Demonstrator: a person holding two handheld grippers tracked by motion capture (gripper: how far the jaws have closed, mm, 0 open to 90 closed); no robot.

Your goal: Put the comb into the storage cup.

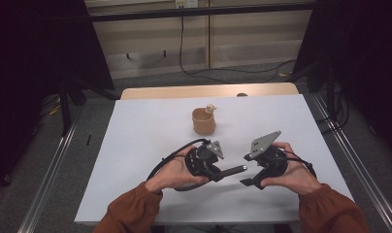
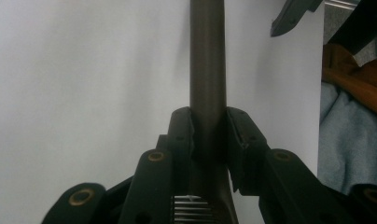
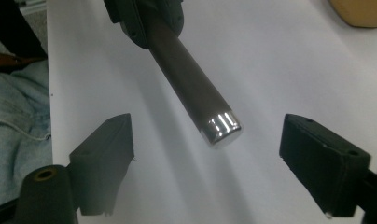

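- The left gripper (image 1: 218,173) clamps a dark rod (image 1: 231,170) with a shiny metal tip, held level above the white worktop (image 1: 136,145).
- The right gripper (image 3: 205,163) faces the tip, jaws spread, not touching.
- A handover seems underway; the tan cup (image 1: 204,121), possibly the destination, stands well apart.

The person is wearing rust-orange sleeves (image 1: 136,206); both black grippers, left (image 1: 218,174) and right (image 1: 247,170), are carrying grey three-cornered plates and trailing black cables.
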